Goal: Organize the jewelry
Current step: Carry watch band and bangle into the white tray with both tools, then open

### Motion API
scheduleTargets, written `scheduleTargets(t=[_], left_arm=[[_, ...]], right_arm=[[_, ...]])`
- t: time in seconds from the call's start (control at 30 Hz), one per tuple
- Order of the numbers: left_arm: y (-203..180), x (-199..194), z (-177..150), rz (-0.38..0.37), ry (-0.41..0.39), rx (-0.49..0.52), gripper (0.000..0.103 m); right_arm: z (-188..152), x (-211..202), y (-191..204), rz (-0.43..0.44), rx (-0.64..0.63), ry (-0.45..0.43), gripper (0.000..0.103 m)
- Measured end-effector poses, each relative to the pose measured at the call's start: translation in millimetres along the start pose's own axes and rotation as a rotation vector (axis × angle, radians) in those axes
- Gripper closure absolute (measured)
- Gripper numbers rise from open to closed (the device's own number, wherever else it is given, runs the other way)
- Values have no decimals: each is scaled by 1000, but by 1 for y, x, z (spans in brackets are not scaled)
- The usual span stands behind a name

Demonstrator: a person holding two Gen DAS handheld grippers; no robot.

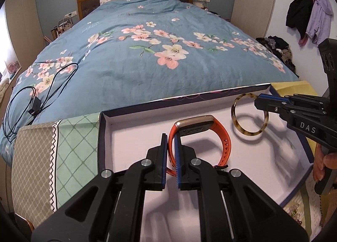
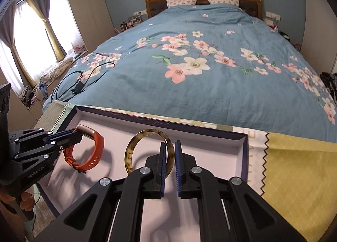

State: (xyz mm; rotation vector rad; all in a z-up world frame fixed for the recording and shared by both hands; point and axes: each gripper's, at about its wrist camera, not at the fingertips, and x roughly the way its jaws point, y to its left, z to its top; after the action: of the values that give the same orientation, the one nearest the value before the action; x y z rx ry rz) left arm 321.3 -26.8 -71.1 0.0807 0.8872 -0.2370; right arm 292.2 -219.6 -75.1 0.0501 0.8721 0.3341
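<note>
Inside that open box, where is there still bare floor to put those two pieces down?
The box floor is bare at its right end, between the tortoiseshell bangle and the right wall, and at its left end beside the orange watch. The middle is crowded: left gripper and right gripper hold both pieces there.

Both tongs are matte black, with 2 fingers each lined in ribbed blue pads. Round silver screws stud the linkages. "DAS" marks the right gripper; "GenRobot.AI" marks the left gripper.
</note>
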Motion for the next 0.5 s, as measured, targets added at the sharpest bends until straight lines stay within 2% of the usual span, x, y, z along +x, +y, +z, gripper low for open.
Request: scheduleTargets(t=[0.3, 0.43, 0.5], left_arm=[[3, 22, 8, 21, 47, -11, 95], [5, 28, 10, 17, 62, -23, 95], [6, 28, 10, 15, 63, -32, 91]], right_arm=[[8, 18, -1, -21, 24, 59, 96], [8, 18, -4, -25, 41, 55, 95], [7, 15, -5, -26, 45, 44, 94]])
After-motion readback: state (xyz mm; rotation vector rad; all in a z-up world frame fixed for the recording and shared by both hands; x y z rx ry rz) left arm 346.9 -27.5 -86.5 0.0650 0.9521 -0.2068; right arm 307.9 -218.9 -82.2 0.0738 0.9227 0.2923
